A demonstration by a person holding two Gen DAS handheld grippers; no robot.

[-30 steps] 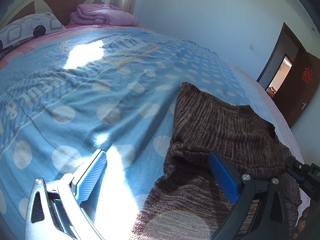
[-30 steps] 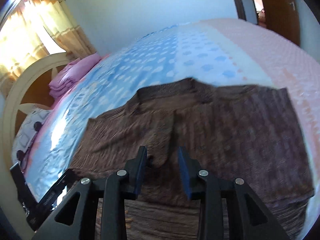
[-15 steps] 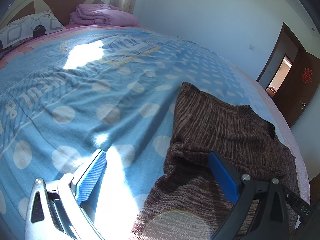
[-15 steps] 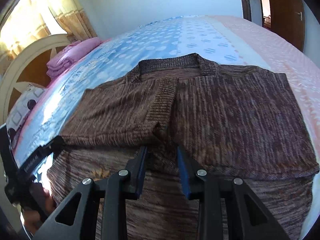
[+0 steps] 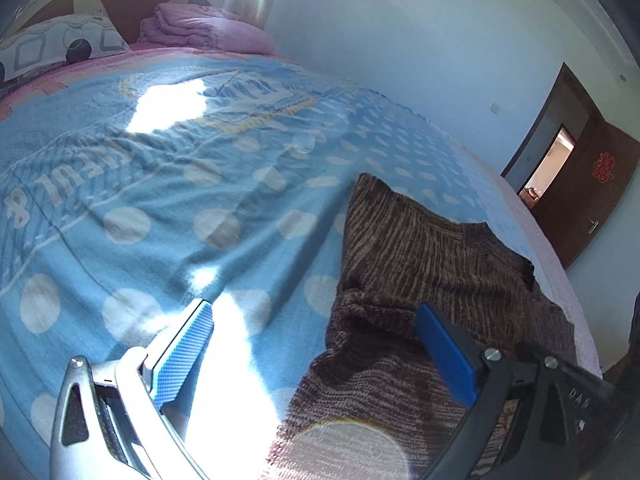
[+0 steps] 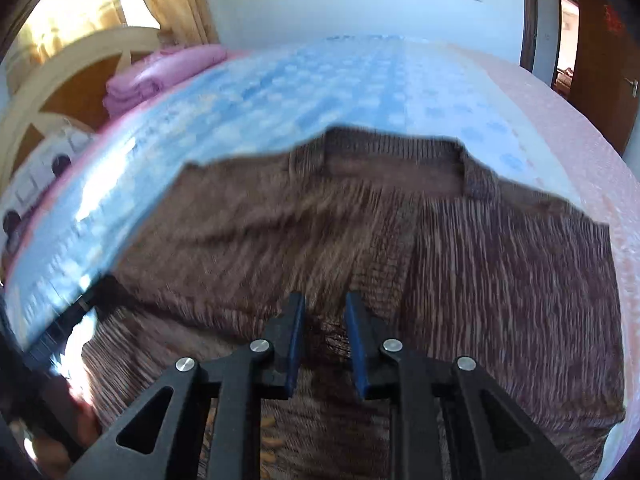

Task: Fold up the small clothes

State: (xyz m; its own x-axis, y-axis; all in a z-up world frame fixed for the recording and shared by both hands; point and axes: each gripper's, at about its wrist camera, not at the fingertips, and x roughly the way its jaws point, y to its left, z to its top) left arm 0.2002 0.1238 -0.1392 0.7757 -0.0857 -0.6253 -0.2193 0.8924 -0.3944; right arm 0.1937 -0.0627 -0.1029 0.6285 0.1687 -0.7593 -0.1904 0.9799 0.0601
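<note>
2 grippers hovered over the soft, limp brown sweater (image 6: pixel 460 264): left gripper (image 5: pixel 316 340) spread wide, right gripper (image 6: pixel 325 328) narrowly parted, both empty. Its hem corners looked easiest to pinch.

Left of the brown striped knitted sweater (image 5: pixel 420 264), the blue dotted bedspread (image 5: pixel 180 208) lies open; a folded pink quilt (image 5: pixel 200 30) and patterned pillow (image 5: pixel 56 46) block the headboard end.
</note>
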